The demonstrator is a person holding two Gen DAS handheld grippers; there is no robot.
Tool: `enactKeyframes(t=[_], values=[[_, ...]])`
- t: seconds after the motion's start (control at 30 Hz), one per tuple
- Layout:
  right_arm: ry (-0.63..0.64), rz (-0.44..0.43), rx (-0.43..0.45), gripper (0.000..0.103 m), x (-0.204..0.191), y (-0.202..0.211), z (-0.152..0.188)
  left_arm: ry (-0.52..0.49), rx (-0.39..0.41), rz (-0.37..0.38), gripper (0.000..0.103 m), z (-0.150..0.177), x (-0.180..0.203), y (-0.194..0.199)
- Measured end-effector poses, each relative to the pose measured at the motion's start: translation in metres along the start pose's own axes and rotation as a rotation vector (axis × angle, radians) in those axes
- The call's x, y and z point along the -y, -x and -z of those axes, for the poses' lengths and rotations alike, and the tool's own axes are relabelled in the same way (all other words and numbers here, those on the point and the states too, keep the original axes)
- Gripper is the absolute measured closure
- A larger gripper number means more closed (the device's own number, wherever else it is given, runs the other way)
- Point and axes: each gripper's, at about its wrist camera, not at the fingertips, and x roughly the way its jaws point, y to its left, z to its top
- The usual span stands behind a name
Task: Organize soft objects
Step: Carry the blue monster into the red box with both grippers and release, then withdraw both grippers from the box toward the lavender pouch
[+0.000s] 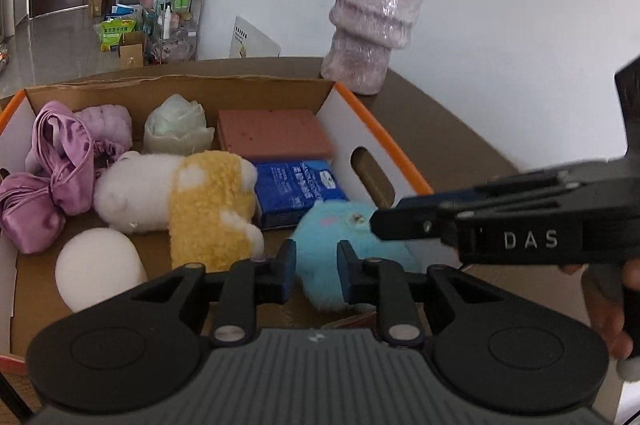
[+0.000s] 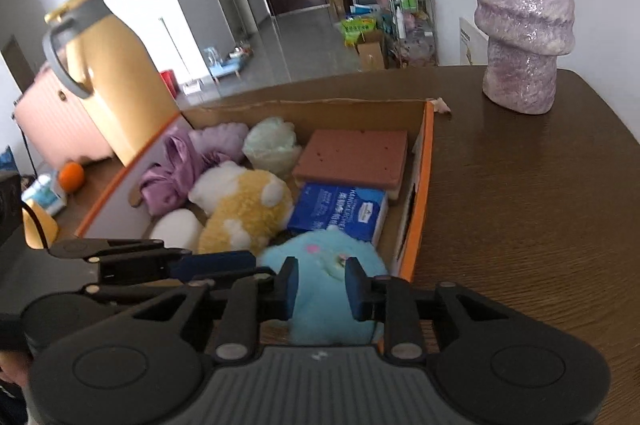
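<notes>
The blue plush toy [image 2: 332, 285] lay inside the cardboard box [image 2: 424, 185], in the near corner by the orange wall, just beside the blue tissue pack [image 2: 340, 211] and the yellow and white plush [image 2: 244, 213]. The right claw [image 2: 322, 287] hung over it with its jaws only a little apart and the toy showing between them; I could not tell if the pads touched the fur. The left claw [image 1: 316, 275] was also nearly closed and held nothing I could see. If the toy was being tucked in, it looked best to press it down softly into the gap and keep the pads off the box wall. The box was almost full, with a pink sponge block [image 2: 352, 155] and purple cloth [image 2: 172, 169] at the back. The tabletop [image 2: 520, 225] to the right was bare up to the purple vase [image 2: 520, 25], so that side looked free for moving.
</notes>
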Motion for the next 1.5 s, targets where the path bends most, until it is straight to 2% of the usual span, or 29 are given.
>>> enactKeyframes(t=[0.13,0.27,0.37,0.47,0.53,0.6,0.73,0.83,0.9,0.97,1.17,1.23,1.33,1.5], values=[[0.041,0.060,0.000,0.077,-0.003,0.001,-0.003,-0.008,0.020,-0.027,0.071,-0.003,0.000,0.013],[0.049,0.061,0.035,0.070,-0.002,0.018,-0.008,-0.047,0.094,-0.104,0.042,-0.008,0.006,0.043],[0.071,0.068,0.067,0.067,-0.006,0.038,-0.011,-0.082,0.171,-0.181,0.030,-0.008,0.014,0.069],[0.094,0.067,0.120,0.056,-0.017,0.064,-0.007,-0.097,0.262,-0.242,0.020,-0.002,0.023,0.102],[0.128,0.077,0.165,0.038,-0.028,0.084,0.000,-0.114,0.326,-0.288,0.013,0.007,0.030,0.125],[0.155,0.079,0.214,0.028,-0.039,0.102,0.009,-0.112,0.393,-0.327,0.005,0.021,0.035,0.148],[0.208,0.089,0.363,0.015,-0.061,0.139,0.040,-0.090,0.499,-0.406,0.000,0.057,0.043,0.189],[0.264,0.118,0.529,0.006,-0.079,0.164,0.078,-0.069,0.557,-0.443,0.000,0.086,0.050,0.218],[0.280,0.134,0.622,0.005,-0.088,0.175,0.103,-0.070,0.599,-0.468,0.000,0.106,0.056,0.235],[0.293,0.135,0.680,0.005,-0.095,0.184,0.124,-0.071,0.624,-0.491,0.000,0.123,0.062,0.251],[0.271,0.119,0.720,0.005,-0.104,0.204,0.165,-0.039,0.650,-0.512,0.000,0.169,0.075,0.281],[0.263,0.119,0.730,0.005,-0.107,0.210,0.182,-0.031,0.647,-0.496,0.000,0.190,0.081,0.289],[0.234,0.104,0.734,0.005,-0.108,0.221,0.217,-0.030,0.633,-0.474,0.000,0.221,0.091,0.298],[0.213,0.083,0.694,0.005,-0.109,0.236,0.285,-0.008,0.599,-0.427,0.000,0.270,0.107,0.309]])
